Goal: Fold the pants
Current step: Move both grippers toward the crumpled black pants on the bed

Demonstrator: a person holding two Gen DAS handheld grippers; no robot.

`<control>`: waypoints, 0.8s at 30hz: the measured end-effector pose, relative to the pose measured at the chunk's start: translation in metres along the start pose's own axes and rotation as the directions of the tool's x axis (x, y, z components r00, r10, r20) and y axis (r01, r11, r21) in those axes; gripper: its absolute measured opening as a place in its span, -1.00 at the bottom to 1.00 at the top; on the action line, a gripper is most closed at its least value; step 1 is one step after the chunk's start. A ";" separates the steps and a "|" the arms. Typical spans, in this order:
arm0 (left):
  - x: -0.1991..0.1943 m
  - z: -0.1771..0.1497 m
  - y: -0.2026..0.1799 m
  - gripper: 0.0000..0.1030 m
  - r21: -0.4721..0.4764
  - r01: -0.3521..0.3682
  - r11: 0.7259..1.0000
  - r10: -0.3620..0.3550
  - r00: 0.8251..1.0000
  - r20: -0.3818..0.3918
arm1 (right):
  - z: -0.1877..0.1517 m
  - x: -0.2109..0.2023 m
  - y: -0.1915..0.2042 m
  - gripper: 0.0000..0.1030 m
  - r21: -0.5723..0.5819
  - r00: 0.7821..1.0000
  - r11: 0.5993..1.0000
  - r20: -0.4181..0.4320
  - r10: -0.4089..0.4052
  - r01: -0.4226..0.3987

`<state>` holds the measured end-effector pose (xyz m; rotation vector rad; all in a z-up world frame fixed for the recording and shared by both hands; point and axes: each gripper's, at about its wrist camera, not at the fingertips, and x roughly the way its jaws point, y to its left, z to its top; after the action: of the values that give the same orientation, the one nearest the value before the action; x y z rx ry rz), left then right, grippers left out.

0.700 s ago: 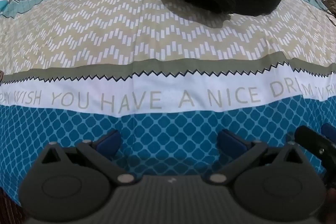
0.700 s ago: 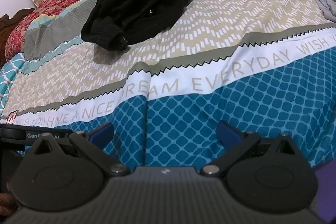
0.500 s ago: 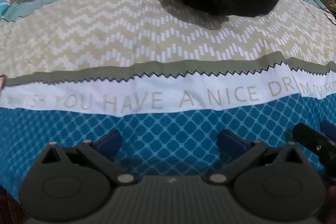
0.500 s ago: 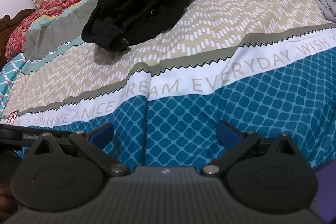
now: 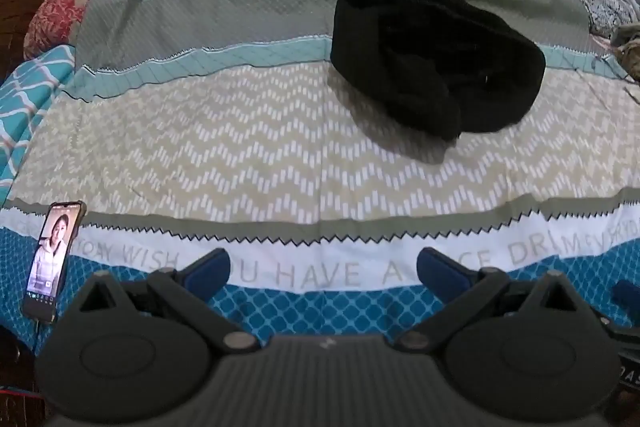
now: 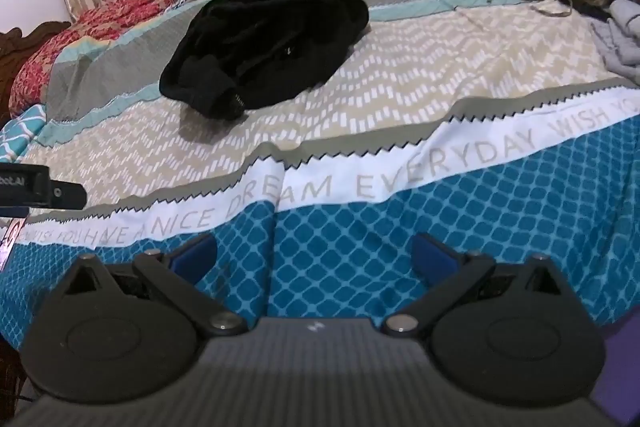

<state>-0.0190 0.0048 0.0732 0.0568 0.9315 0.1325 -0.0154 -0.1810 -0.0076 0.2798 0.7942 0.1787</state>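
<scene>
I find the task at its opening step: nothing has been grasped and the pants lie unfolded in a crumpled black heap. In the left wrist view they sit in the upper right of the frame; in the right wrist view they sit upper centre-left, on the bedspread, well apart from both tools.

My left gripper fills the bottom of its frame with jaws spread wide and nothing between the blue pads. My right gripper stands the same at the bottom of its own frame: jaws wide, empty, only cloth beneath. Both hover over the blue lattice band at the near edge of the bed.

Next move, in my judgement: carry both tools up the frame to the heap, find the waistband or a leg cuff, and draw the garment out flat before any fold. The heap hides its own edges; I cannot tell which end is which.

Writing: the white band reads "YOU HAVE A NICE DREAM EVERYDAY WISH YO", broken by a crease at "DREAM". A phone at lower left of the left view shows a lit screen; its text is too small to read. A black part at the left edge of the right view bears partial lettering, unreadable
</scene>
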 end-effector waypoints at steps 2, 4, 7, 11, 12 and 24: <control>0.000 0.000 0.001 1.00 -0.007 -0.001 1.000 0.001 1.000 0.002 | 0.001 -0.001 -0.001 1.00 0.001 1.000 1.000 0.008 -0.005 0.005; -0.001 -0.002 -0.001 1.00 -0.011 -0.005 1.000 0.005 1.000 0.006 | 0.001 -0.001 0.000 1.00 -0.004 1.000 1.000 0.014 -0.005 0.005; -0.002 -0.003 0.001 1.00 -0.013 -0.007 1.000 0.007 1.000 0.011 | 0.001 -0.001 0.001 1.00 -0.012 1.000 1.000 0.015 -0.003 0.003; -0.002 0.000 0.003 1.00 -0.010 -0.006 1.000 0.006 1.000 0.004 | 0.001 0.000 0.001 0.95 -0.013 1.000 1.000 0.015 -0.003 0.003; -0.002 0.000 0.003 1.00 -0.010 -0.005 1.000 0.005 1.000 0.002 | 0.001 0.000 0.001 0.94 -0.014 1.000 1.000 0.014 -0.003 0.003; 0.005 0.003 0.006 1.00 -0.025 0.004 1.000 -0.004 1.000 -0.019 | 0.005 0.001 0.002 -0.14 -0.036 1.000 0.999 0.007 0.021 -0.021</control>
<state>-0.0139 0.0119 0.0717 0.0306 0.9483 0.1413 -0.0115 -0.1793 -0.0040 0.2543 0.7804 0.2115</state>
